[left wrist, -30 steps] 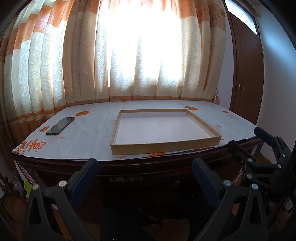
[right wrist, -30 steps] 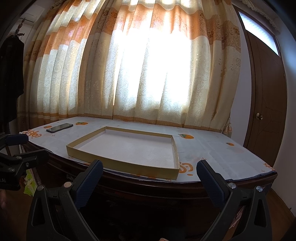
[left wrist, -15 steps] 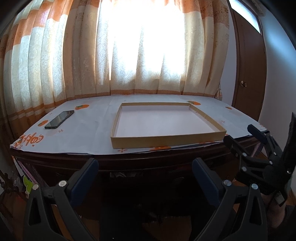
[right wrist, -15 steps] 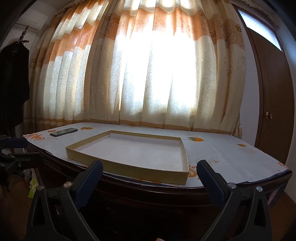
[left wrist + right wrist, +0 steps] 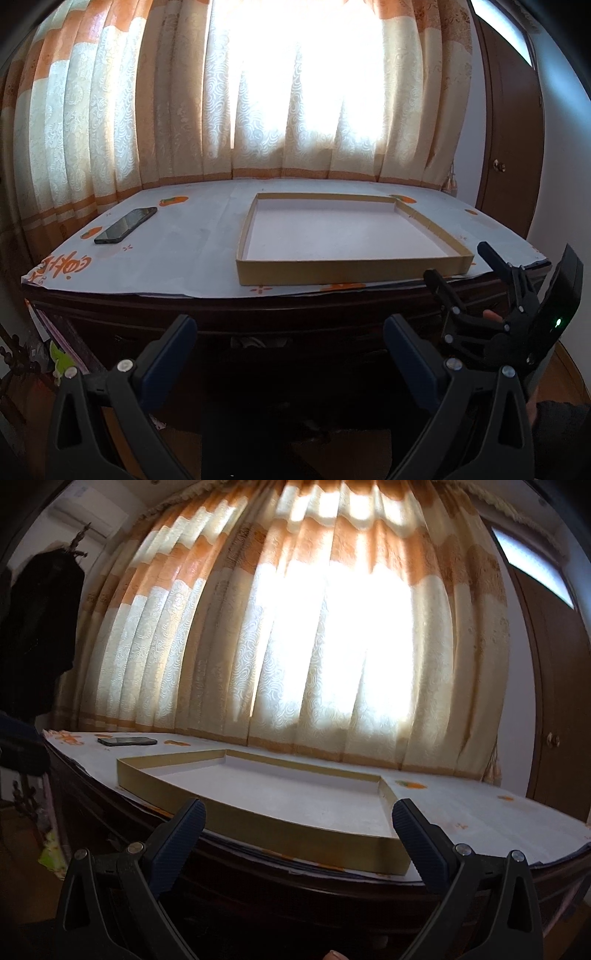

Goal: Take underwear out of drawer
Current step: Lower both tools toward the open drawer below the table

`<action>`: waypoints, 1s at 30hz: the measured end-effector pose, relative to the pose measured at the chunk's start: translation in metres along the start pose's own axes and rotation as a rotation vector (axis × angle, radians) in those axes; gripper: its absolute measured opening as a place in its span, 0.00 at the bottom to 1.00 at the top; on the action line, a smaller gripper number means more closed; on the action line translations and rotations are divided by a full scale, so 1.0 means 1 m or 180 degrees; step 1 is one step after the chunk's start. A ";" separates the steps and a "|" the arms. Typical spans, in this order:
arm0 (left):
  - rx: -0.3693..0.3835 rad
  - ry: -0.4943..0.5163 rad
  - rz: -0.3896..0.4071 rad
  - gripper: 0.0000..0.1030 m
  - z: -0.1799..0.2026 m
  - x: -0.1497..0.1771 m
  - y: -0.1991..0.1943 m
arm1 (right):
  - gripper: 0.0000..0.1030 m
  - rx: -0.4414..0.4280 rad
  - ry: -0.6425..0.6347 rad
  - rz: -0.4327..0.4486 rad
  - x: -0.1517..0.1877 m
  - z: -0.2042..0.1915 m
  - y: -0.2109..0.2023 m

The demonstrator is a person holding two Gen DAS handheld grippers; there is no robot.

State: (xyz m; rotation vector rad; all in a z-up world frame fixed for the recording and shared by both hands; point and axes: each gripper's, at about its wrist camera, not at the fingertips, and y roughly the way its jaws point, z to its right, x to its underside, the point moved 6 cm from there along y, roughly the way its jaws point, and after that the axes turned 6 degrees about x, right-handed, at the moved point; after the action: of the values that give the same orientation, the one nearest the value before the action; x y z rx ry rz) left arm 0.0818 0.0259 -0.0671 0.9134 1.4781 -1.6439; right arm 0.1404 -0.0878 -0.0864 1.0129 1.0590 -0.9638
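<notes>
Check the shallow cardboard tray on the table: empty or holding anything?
Empty. The cardboard tray shows only its bare pale floor in both wrist views; no cloth or other item lies inside its low walls.

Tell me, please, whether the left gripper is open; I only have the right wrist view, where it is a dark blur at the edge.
Observer: Yes, the left gripper is open with nothing between its fingers, facing the dark front of the desk.
Operator: Is there any sign of the drawer there?
Observer: Under the desk's edge a narrow gap shows something pale; it is too dark to say what.
Operator: How does my right gripper look from outside?
Observer: The right gripper is open near the desk's right front corner, and a green light glows on its body.
</notes>
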 end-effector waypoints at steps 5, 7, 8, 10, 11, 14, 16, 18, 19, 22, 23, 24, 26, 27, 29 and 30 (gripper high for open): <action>-0.0020 -0.0026 -0.0039 1.00 -0.004 0.002 0.004 | 0.99 -0.0035 -0.0057 0.0096 0.008 -0.003 0.008; -0.0023 -0.0030 -0.0035 1.00 -0.005 0.002 0.004 | 0.99 -0.0027 -0.0080 0.0116 0.010 -0.004 0.010; -0.0025 -0.0032 -0.0031 1.00 -0.005 0.002 0.003 | 0.99 -0.0039 -0.0097 0.0131 0.011 -0.005 0.011; -0.0028 -0.0035 -0.0030 1.00 -0.006 0.002 0.003 | 0.99 -0.0074 -0.0152 0.0139 0.014 -0.008 0.014; -0.0031 -0.0038 -0.0029 1.00 -0.006 0.003 0.003 | 0.99 -0.0077 -0.0183 0.0136 0.016 -0.009 0.015; -0.0036 -0.0043 -0.0032 1.00 -0.008 0.002 0.003 | 0.99 -0.0085 -0.0234 0.0169 0.019 -0.011 0.017; -0.0038 -0.0045 -0.0031 1.00 -0.008 0.003 0.003 | 0.99 -0.0095 -0.0257 0.0190 0.019 -0.012 0.018; -0.0039 -0.0053 -0.0030 1.00 -0.009 0.003 0.002 | 0.99 -0.0092 -0.0338 0.0226 0.021 -0.014 0.018; -0.0039 -0.0056 -0.0033 1.00 -0.009 0.002 0.002 | 0.99 -0.0083 -0.0396 0.0245 0.022 -0.015 0.018; -0.0043 -0.0059 -0.0028 1.00 -0.010 0.003 0.002 | 0.99 -0.0075 -0.0472 0.0281 0.023 -0.015 0.022; -0.0041 -0.0067 -0.0029 1.00 -0.011 0.003 0.002 | 0.99 -0.0069 -0.0499 0.0282 0.023 -0.015 0.023; -0.0038 -0.0073 -0.0031 1.00 -0.011 0.003 0.002 | 0.99 -0.0066 -0.0512 0.0285 0.023 -0.015 0.024; -0.0038 -0.0079 -0.0032 1.00 -0.012 0.003 0.002 | 0.99 -0.0055 -0.0544 0.0288 0.024 -0.015 0.026; -0.0038 -0.0079 -0.0030 1.00 -0.012 0.003 0.001 | 0.99 -0.0063 -0.0535 0.0291 0.024 -0.015 0.027; -0.0034 -0.0083 -0.0030 1.00 -0.012 0.003 0.002 | 0.99 -0.0068 -0.0524 0.0304 0.024 -0.014 0.028; -0.0031 -0.0082 -0.0030 1.00 -0.012 0.003 0.002 | 0.99 -0.0065 -0.0519 0.0311 0.025 -0.014 0.027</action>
State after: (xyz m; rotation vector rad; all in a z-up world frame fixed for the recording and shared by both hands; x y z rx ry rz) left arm 0.0824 0.0375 -0.0712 0.8780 1.4740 -1.6479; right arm 0.1684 -0.0709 -0.1083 0.9441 0.8750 -0.9375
